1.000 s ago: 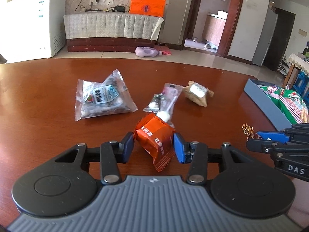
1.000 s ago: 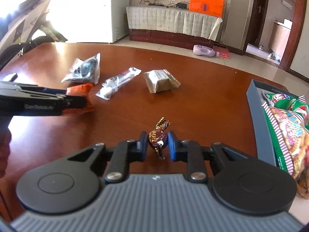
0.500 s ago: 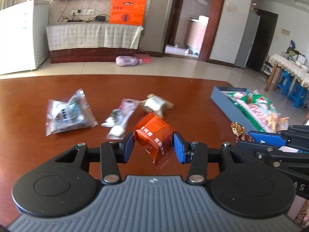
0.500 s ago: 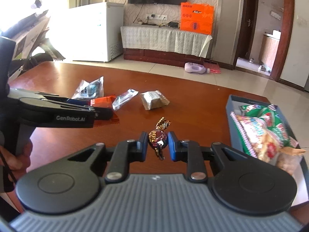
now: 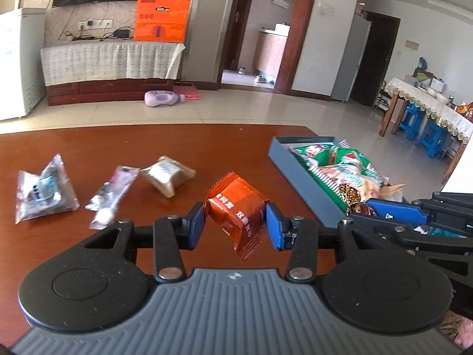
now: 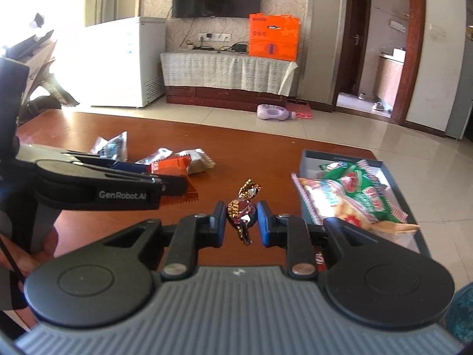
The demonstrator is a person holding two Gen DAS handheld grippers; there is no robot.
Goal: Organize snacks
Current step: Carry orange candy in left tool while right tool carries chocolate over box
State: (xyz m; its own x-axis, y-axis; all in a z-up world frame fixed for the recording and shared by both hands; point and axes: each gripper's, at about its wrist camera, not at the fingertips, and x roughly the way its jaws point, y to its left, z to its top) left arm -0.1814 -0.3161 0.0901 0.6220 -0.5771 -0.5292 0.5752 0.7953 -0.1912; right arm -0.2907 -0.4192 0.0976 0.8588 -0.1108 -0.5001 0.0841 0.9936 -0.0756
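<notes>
My left gripper (image 5: 235, 224) is shut on an orange snack packet (image 5: 236, 207) and holds it above the brown table, left of the blue-grey box (image 5: 298, 174). My right gripper (image 6: 240, 222) is shut on a dark foil-wrapped candy (image 6: 241, 208), held above the table just left of the box (image 6: 334, 154). The box holds green and red snack bags (image 6: 351, 192). The left gripper and its orange packet (image 6: 170, 168) show at the left of the right wrist view. The right gripper with the candy (image 5: 359, 207) shows over the box's near end in the left wrist view.
On the table at the left lie a clear bag of dark snacks (image 5: 41, 192), a slim clear packet (image 5: 113, 195) and a beige wrapped biscuit (image 5: 168, 176). The table's far edge (image 5: 177, 127) is close behind them. The box sits at the table's right edge.
Both grippers have lifted their snacks and moved right toward the box. The loose snacks have stayed where they were on the table.
</notes>
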